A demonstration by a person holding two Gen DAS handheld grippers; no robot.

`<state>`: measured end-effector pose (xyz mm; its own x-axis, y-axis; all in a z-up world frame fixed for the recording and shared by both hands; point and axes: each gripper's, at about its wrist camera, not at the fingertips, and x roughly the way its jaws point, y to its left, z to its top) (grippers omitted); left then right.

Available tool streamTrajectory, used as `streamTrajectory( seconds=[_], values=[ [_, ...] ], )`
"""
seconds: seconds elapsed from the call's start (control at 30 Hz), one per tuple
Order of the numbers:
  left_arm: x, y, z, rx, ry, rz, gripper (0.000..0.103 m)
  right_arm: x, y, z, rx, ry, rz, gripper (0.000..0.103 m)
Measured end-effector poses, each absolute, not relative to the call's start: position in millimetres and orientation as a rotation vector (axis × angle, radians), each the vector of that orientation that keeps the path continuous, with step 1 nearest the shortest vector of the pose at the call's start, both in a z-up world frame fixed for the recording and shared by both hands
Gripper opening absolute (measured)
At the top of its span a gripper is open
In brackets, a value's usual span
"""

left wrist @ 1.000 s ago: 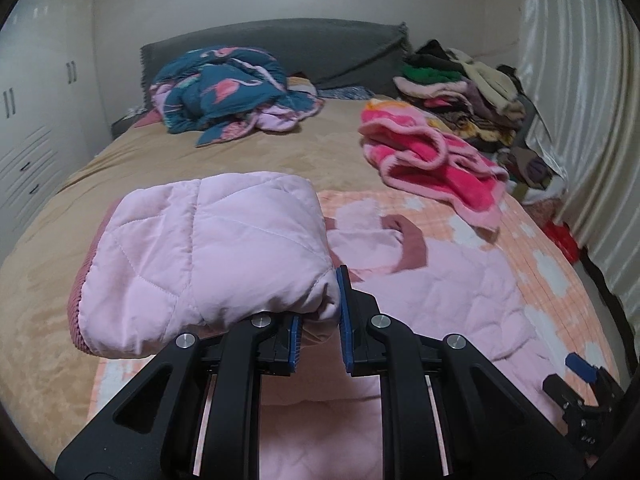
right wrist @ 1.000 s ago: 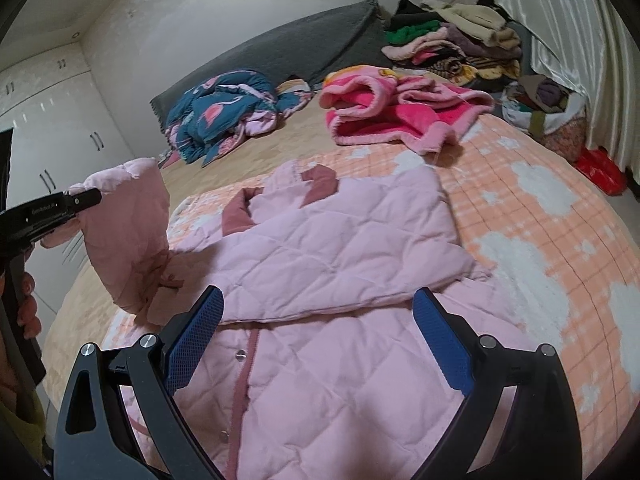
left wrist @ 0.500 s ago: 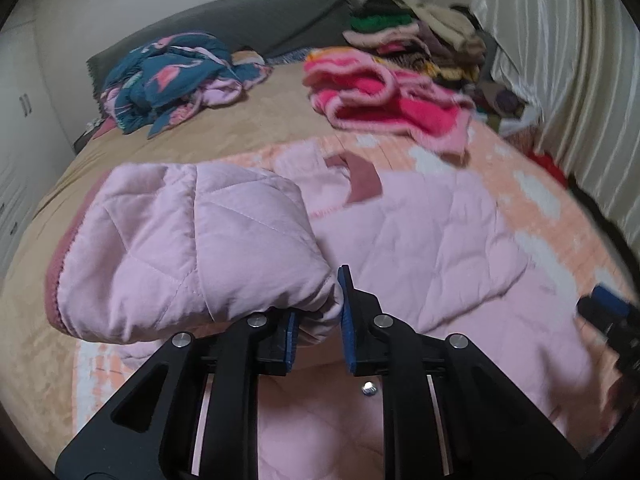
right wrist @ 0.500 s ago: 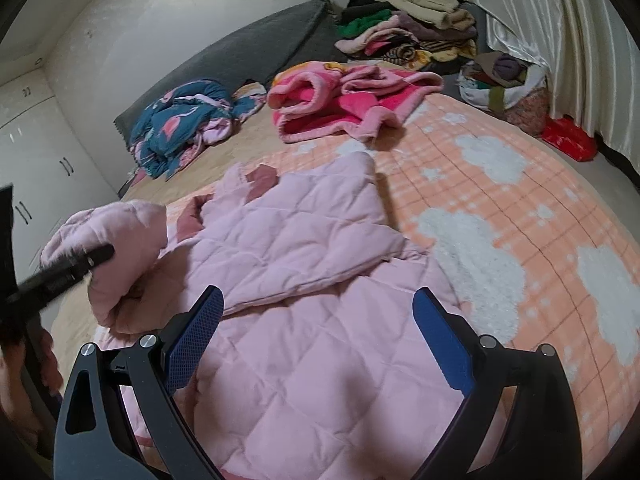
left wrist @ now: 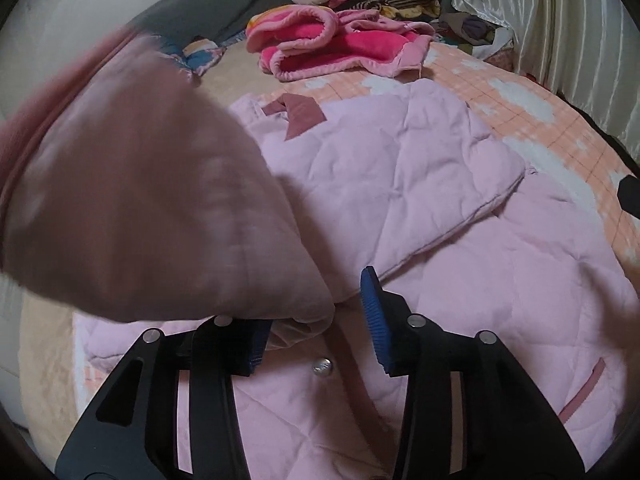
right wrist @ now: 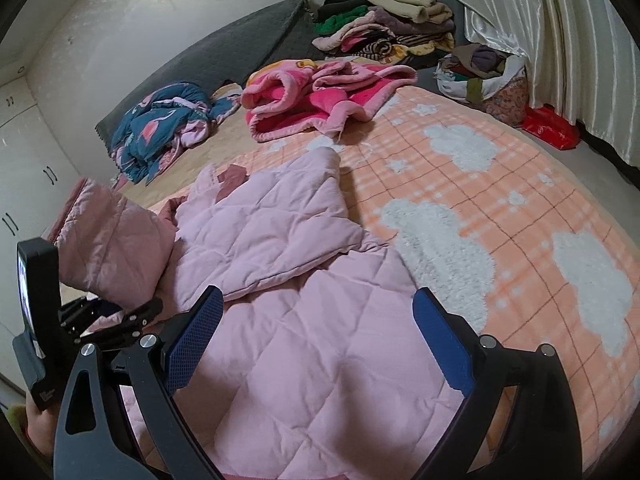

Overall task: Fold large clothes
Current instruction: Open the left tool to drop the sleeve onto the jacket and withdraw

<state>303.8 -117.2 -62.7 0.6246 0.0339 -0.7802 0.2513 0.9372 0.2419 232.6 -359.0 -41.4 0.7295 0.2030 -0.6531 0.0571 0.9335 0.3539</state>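
Observation:
A pale pink quilted jacket [left wrist: 400,184] [right wrist: 300,340] lies spread on the bed, with one sleeve folded across its chest. Its other sleeve [left wrist: 140,208] [right wrist: 112,240] is lifted at the left and looks blurred in the left wrist view. My left gripper [left wrist: 316,320] [right wrist: 120,320] is just above the jacket front and its jaws are opening. The sleeve end still rests against the left pad, but the right pad [left wrist: 374,320] stands clear of it. My right gripper [right wrist: 318,304] hovers wide open over the jacket's lower half, holding nothing.
An orange cloud-pattern blanket [right wrist: 500,200] lies under the jacket. Behind it are a bright pink fleece garment [right wrist: 320,100], a blue flamingo-print garment [right wrist: 160,124], a stack of clothes [right wrist: 384,28] and a stuffed bag [right wrist: 480,76]. A curtain hangs on the right and white wardrobes stand on the left.
My left gripper has sunk towards the jacket front with the sleeve, and its jaws have parted from their tight grip. My right gripper has drifted a little over the jacket, still open.

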Motion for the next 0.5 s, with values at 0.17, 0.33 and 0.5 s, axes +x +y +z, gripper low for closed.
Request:
streamTrajectory(
  seconds=[0.17, 0.33, 0.5],
  values=[
    [295.7, -119.7, -63.8, 0.301, 0.910, -0.185, 0.046, 232.7, -366.1, -39.4, 0.372, 0.749, 0.060, 0.095],
    [274.7, -126.2, -57.7, 0.295, 0.923, -0.284, 0.068, 232.2, -370.2, -33.8, 0.377, 0.739, 0.049, 0.095],
    [259.8, -115.2, -50.3, 0.269, 0.933, -0.310, 0.084, 237.3, -359.1, -26.4, 0.358, 0.741, 0.071, 0.095]
  ],
)
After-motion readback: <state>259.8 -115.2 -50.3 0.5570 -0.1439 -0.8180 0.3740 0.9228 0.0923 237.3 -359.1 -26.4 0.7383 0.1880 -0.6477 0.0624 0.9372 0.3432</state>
